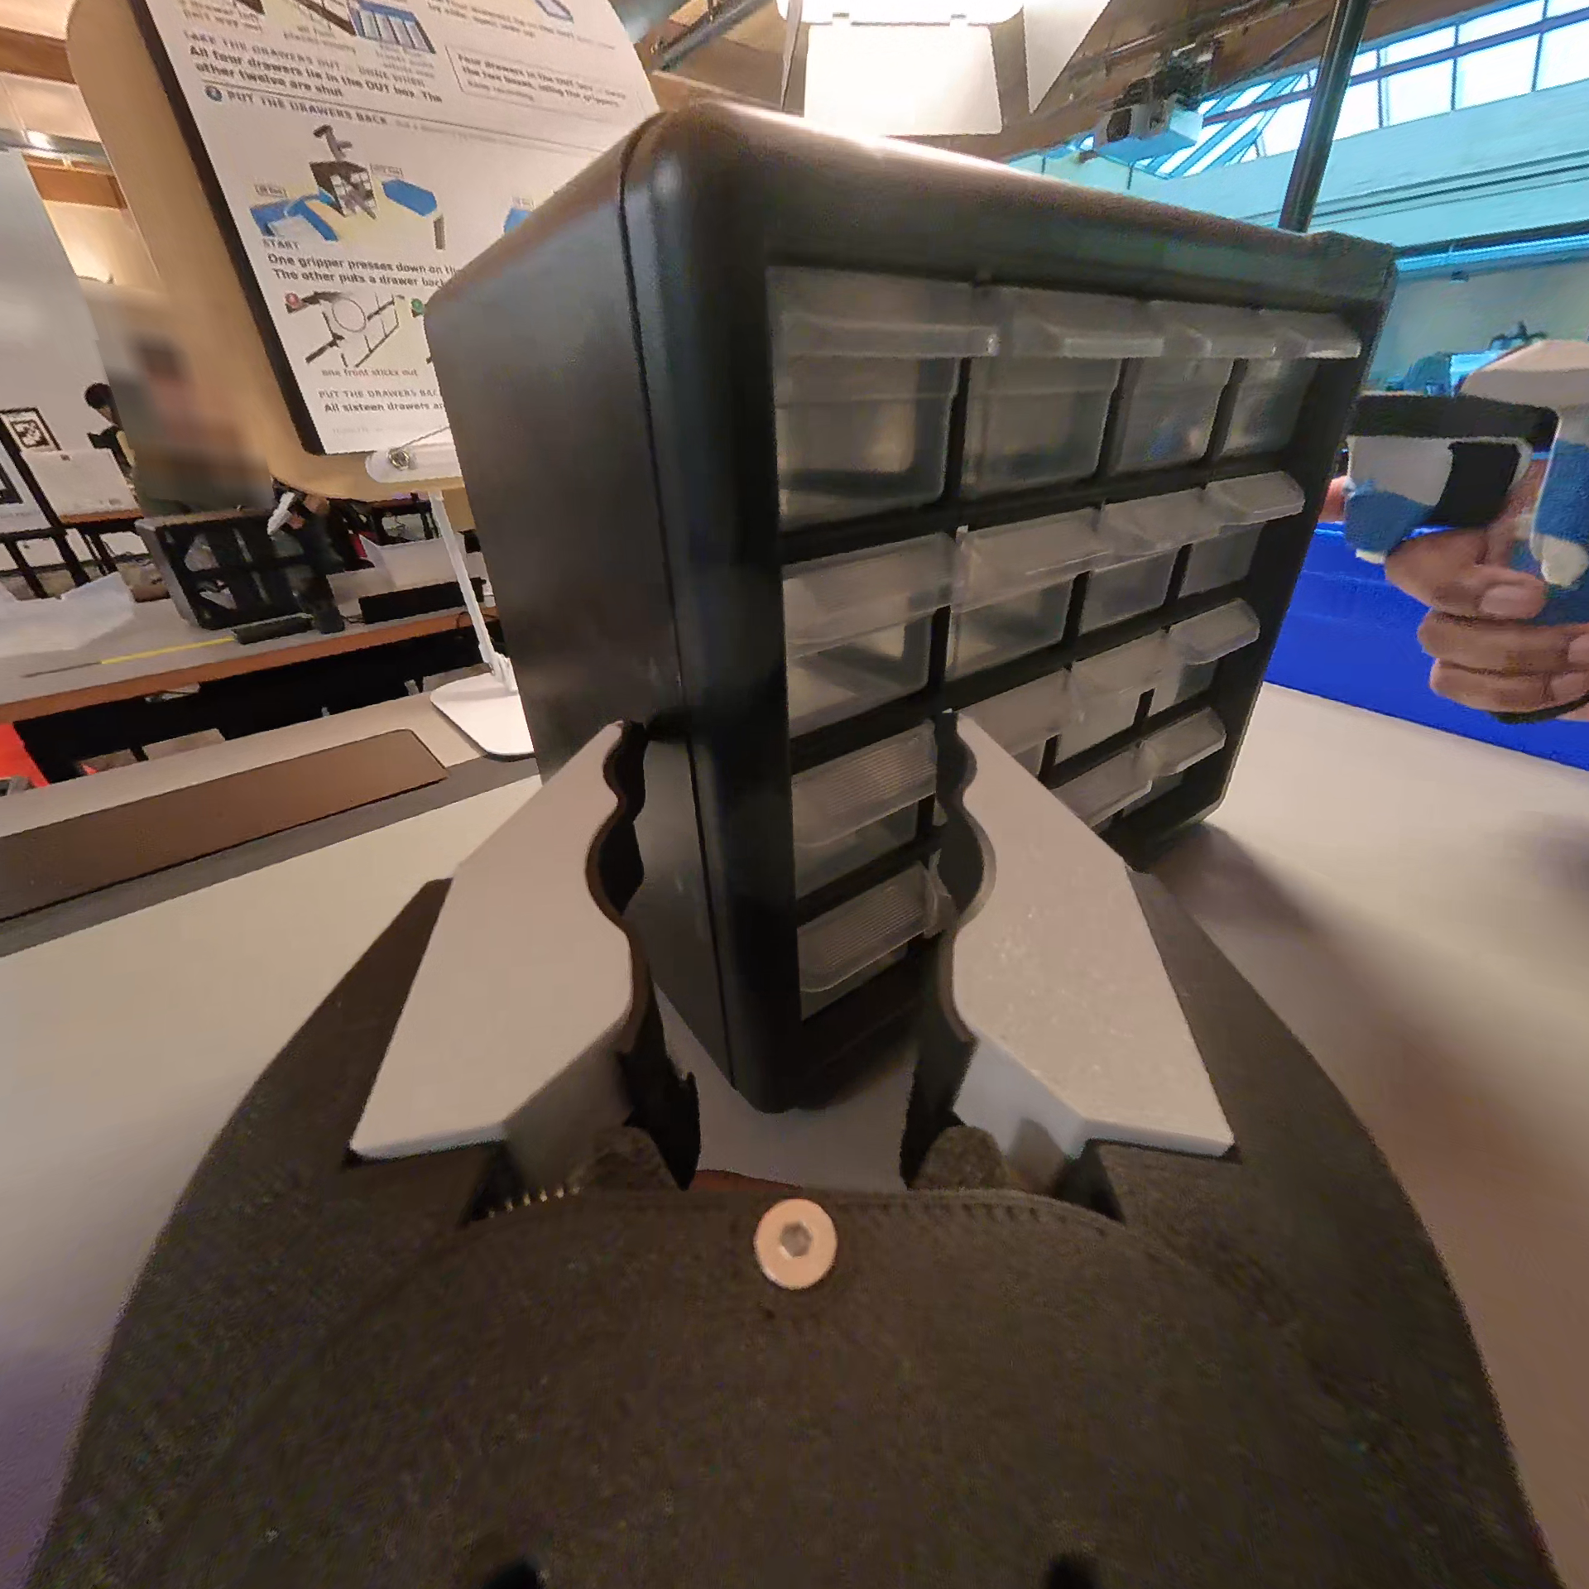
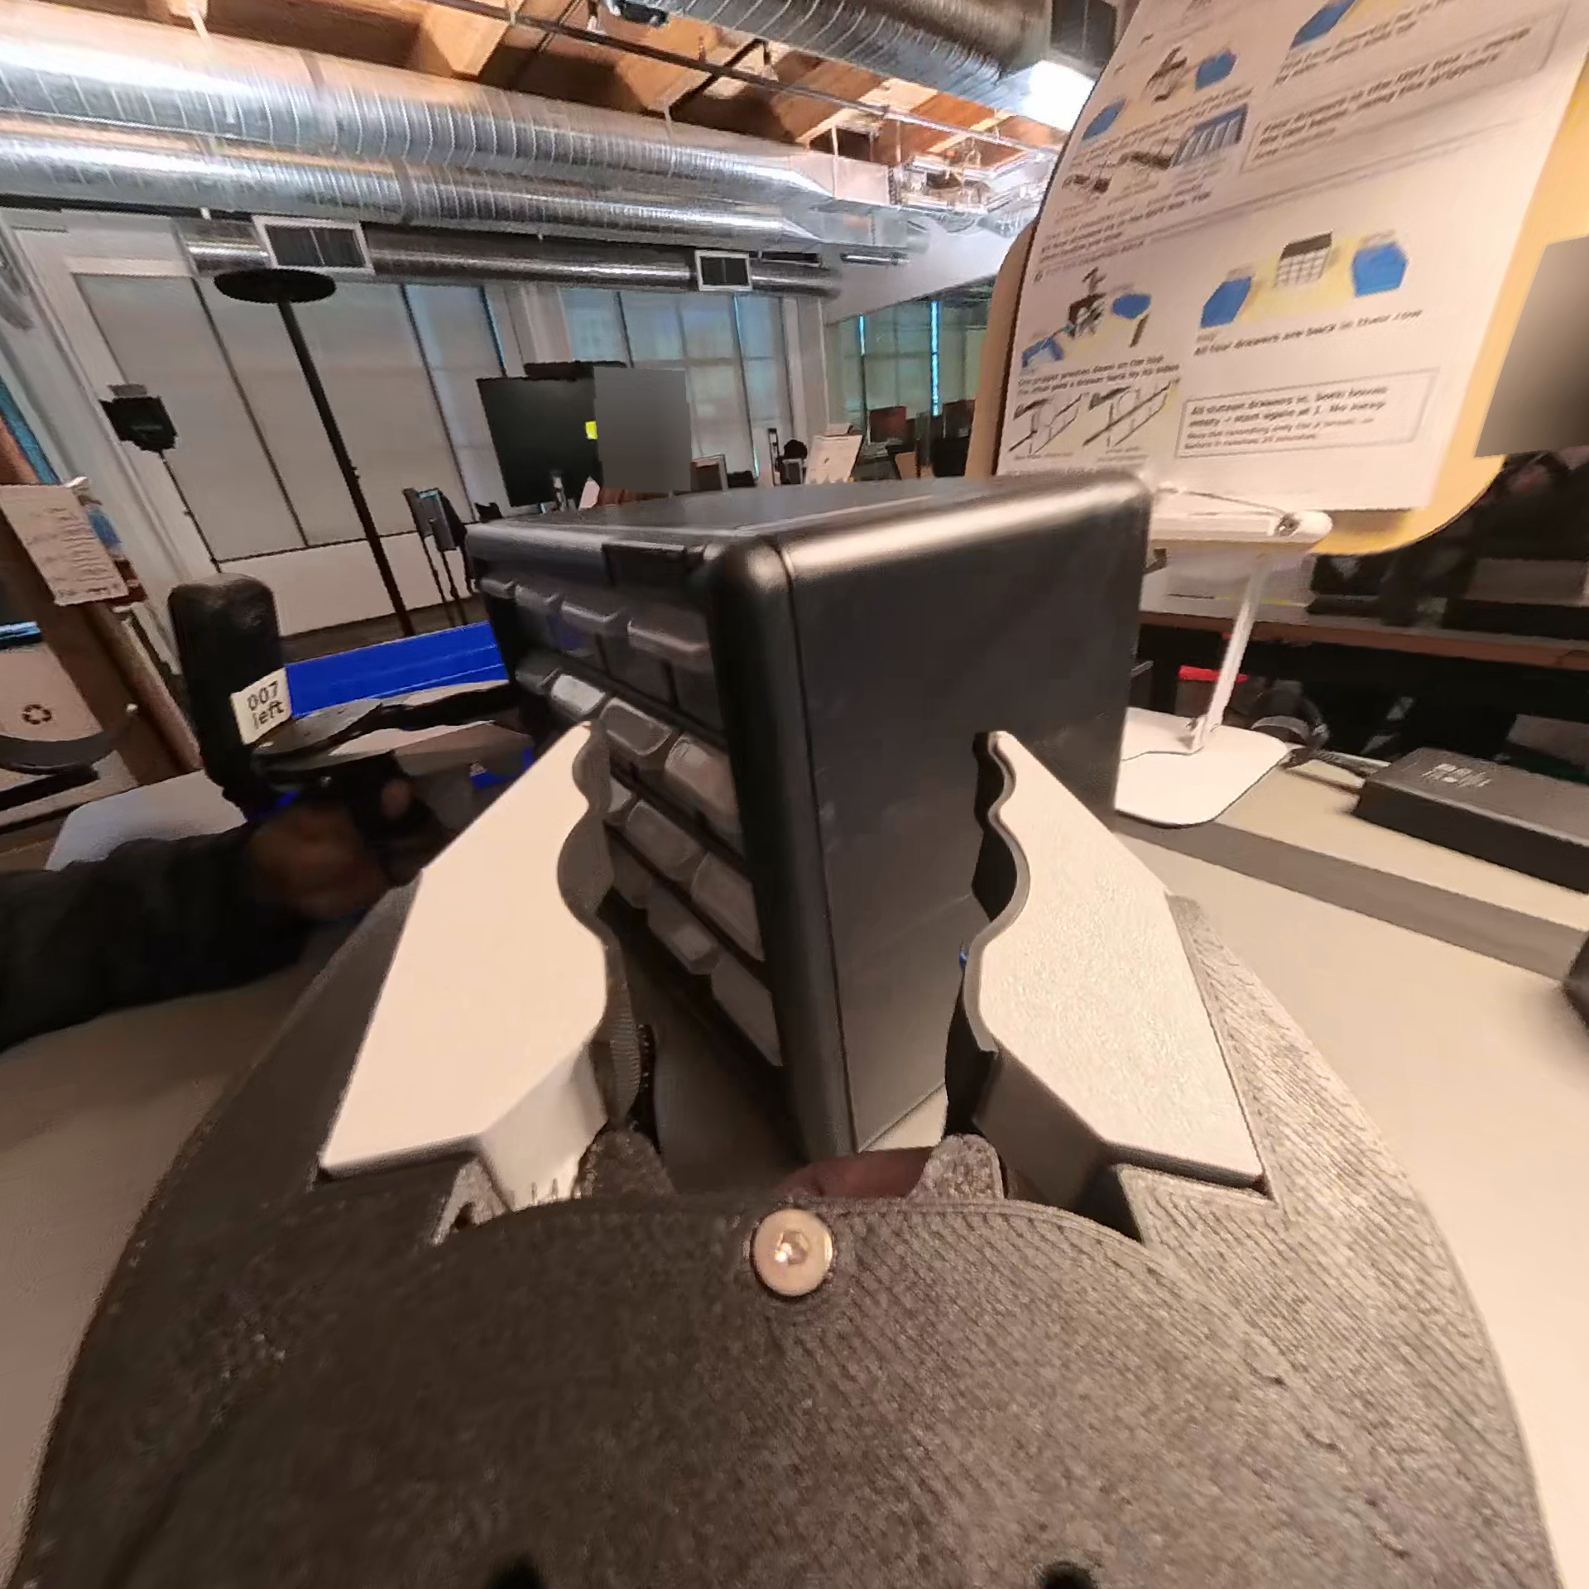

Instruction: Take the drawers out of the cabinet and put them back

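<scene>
Workshop desk (image 1: 1419,903) carries the black cabinet (image 1: 602,481), upright, drawers (image 1: 868,430) all in. Left tongs (image 1: 787,825) gape wide around its near-left corner; right tongs (image 2: 782,825) gape wide around its right corner, gripping nothing.

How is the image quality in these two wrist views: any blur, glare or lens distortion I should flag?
Left wrist view: fisheye bowing of the cabinet, blown-out ceiling light, the other tool and background motion-soft. Right wrist view: the same wide-angle stretch, the clear drawers in shade and smeared, soft sheen on the cabinet's side, the poster blurred.
</scene>
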